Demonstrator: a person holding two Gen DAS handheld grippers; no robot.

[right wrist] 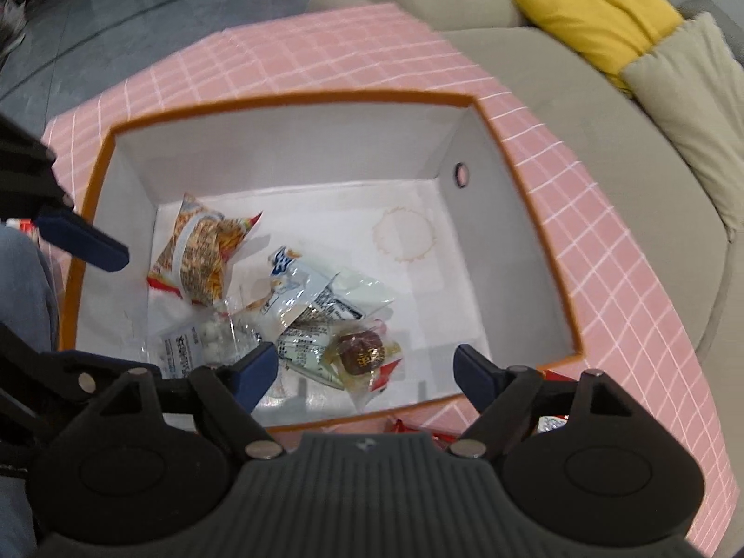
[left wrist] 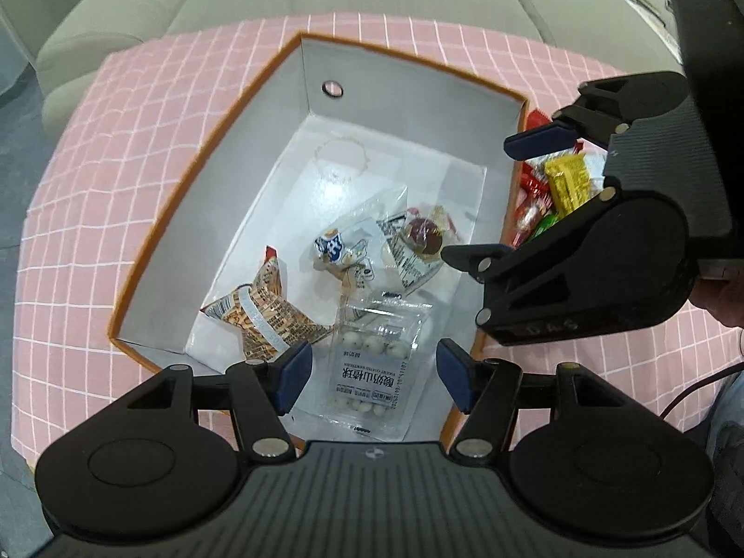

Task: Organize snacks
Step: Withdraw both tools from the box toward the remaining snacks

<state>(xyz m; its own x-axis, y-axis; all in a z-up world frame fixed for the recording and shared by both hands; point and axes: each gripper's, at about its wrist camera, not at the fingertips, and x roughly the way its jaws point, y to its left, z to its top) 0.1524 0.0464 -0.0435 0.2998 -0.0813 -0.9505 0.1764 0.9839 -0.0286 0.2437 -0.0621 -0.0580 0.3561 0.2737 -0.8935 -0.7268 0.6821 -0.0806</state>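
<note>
- Left wrist view showed the left gripper (left wrist: pixel 372 372) spread, empty, above the box (left wrist: pixel 297 42), whose floor already held a clear snack pack (left wrist: pixel 372 372)
- Right gripper (right wrist: pixel 367 372) also gaped empty; loose snacks (left wrist: pixel 562 181) waited beside the box for sorting

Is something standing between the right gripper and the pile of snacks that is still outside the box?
Nothing visible does. The right gripper, jaws open and empty, hangs by the box wall; the loose snacks lie just outside, partly hidden by that gripper.

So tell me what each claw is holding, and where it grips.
Nothing is held. The left claw and right claw are both open above the box, snacks lying loose inside.
</note>
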